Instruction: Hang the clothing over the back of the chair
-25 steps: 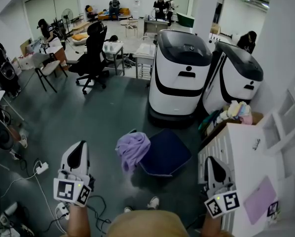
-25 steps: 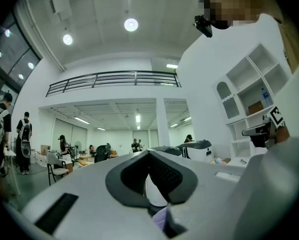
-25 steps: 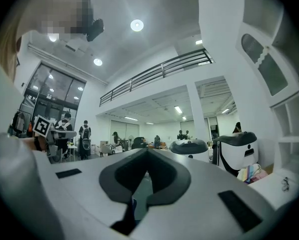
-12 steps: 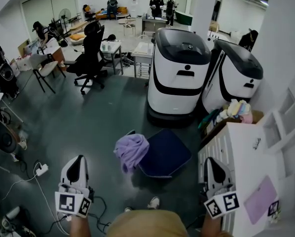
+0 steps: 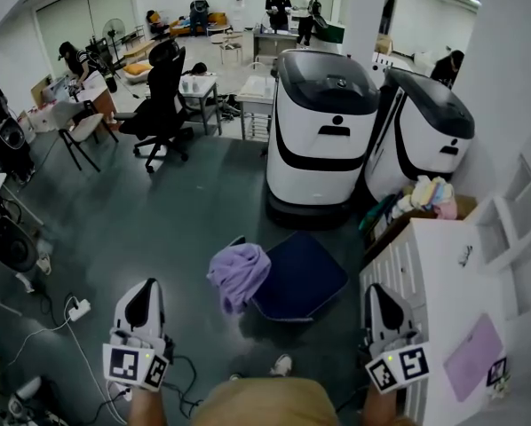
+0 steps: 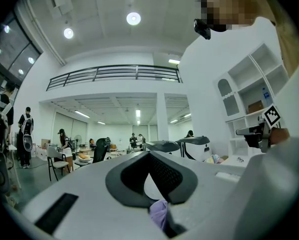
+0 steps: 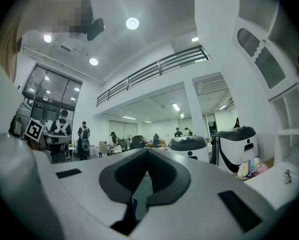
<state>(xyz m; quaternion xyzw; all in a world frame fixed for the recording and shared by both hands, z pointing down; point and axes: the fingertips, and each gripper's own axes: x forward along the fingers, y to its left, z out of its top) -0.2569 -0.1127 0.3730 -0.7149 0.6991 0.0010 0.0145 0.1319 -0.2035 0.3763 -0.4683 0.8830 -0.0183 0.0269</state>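
Clothing (image 5: 239,272), purple, draped over chair (image 5: 303,278) back.
Left gripper (image 5: 146,287) and right gripper (image 5: 374,290) hang short of the chair, either side, jaws together, nothing held.

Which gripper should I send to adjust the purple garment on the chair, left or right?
Left, probably. The purple garment hangs on the navy chair's left side, nearer the left gripper, and shows just below its jaws in the left gripper view. The right gripper sits beside the white cabinet, across the chair.
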